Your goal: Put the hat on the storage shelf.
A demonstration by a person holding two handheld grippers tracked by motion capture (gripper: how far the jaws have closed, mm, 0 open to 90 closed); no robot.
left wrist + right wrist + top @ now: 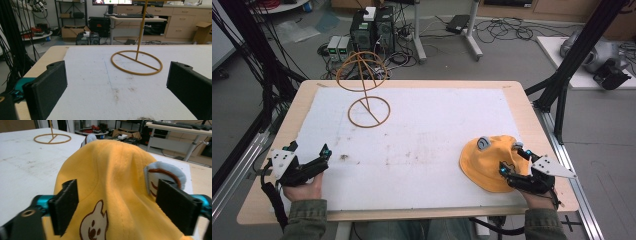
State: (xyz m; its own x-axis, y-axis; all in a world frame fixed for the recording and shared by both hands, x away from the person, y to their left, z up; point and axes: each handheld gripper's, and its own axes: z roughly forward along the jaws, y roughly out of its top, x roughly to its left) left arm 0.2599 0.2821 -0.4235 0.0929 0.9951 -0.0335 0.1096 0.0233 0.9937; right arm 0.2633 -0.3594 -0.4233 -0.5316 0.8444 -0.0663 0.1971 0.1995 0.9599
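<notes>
Nothing placed yet, likely early stage. Yellow bear-ear cap [486,162] lies flat on the white mat [422,145] at near right, well apart from the wire hat stand [364,90] at far left. Right gripper [117,206] straddles the cap, jaws wide, not clamped. Left gripper [117,85] wide open, empty. Probably left: grasp, carry, hang.

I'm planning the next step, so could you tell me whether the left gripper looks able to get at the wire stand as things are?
Probably yes. The left gripper is open, and bare white mat lies between it and the wire stand, with nothing in the way.
</notes>
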